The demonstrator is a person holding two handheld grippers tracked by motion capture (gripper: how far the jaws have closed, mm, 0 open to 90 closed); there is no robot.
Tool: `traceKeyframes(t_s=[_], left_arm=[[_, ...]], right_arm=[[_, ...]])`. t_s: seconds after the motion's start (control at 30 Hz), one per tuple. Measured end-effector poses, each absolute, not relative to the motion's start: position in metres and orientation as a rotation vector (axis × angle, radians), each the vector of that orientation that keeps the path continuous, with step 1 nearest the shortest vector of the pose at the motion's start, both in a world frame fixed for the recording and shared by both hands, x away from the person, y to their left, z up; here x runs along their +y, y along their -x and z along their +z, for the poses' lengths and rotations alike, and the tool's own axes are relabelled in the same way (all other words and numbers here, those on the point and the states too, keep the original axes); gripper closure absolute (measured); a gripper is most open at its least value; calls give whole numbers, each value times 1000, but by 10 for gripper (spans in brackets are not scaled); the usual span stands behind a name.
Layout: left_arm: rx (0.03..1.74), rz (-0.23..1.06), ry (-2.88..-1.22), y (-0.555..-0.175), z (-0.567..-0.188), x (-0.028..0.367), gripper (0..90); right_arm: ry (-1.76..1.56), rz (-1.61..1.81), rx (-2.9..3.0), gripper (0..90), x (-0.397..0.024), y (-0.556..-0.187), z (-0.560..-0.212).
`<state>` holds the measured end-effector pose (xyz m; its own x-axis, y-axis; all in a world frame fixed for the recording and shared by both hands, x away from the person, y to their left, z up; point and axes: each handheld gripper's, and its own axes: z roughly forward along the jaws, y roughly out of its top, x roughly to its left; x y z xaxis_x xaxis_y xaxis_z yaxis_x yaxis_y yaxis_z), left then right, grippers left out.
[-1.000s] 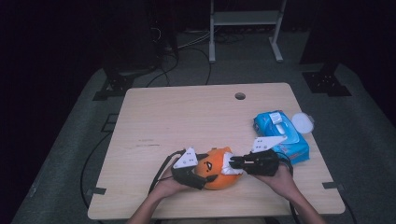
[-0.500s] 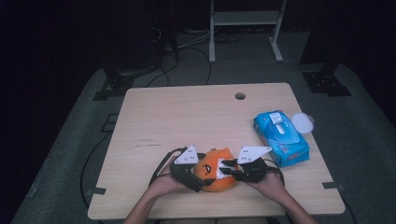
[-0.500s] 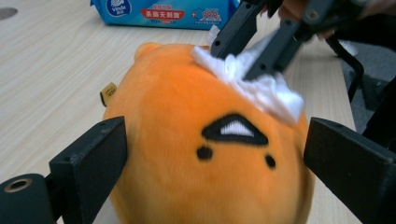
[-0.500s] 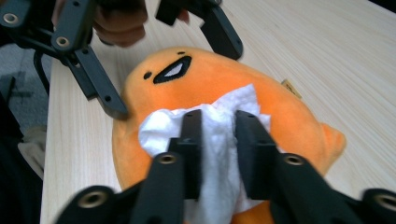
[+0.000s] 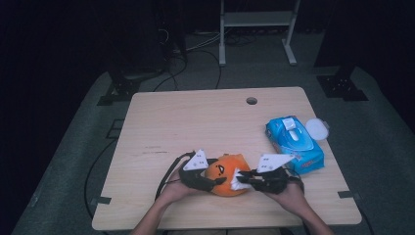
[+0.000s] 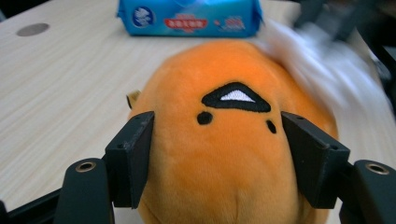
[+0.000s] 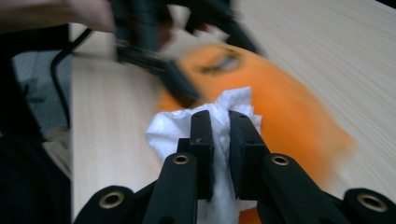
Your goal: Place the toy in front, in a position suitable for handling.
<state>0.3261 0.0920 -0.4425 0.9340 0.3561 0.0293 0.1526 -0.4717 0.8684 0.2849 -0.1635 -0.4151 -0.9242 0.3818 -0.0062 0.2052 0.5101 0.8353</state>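
An orange plush toy (image 5: 225,172) with a stitched face lies near the table's front edge. My left gripper (image 5: 209,182) holds it from the left. In the left gripper view the plush (image 6: 224,186) sits between both pads (image 6: 133,156), which have just been closing and press into its sides. My right gripper (image 5: 243,180) comes in from the right, shut on a crumpled white wipe (image 7: 163,133). That wipe (image 5: 237,179) rests against the plush's right side. In the right gripper view the plush (image 7: 289,116) lies just beyond the pinched wipe.
A blue pack of wet wipes (image 5: 295,143) lies at the table's right, with a round white lid (image 5: 317,129) beside it near the edge. A cable hole (image 5: 251,101) sits at the back of the wooden table (image 5: 195,122). Black stands and cables are on the floor behind.
My right gripper has moved left from beside the blue pack to the plush, carrying the white wipe onto its right side. The left hand has stayed in place at the plush.
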Motion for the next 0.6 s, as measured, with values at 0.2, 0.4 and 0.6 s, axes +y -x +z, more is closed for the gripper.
traceKeyframes(t_s=[0.2, 0.4, 0.6], left_arm=[[415, 189, -2034, -327, -439, 102, 234], [399, 202, -2041, -328, -442, 104, 303], [426, 211, -2045, -330, -444, 106, 305]], right_arm=[[-534, 1351, 2535, 801, -167, -295, -416], [-593, 1258, 2465, 801, -191, -290, -416], [-658, 1282, 2448, 801, -197, -297, -420]])
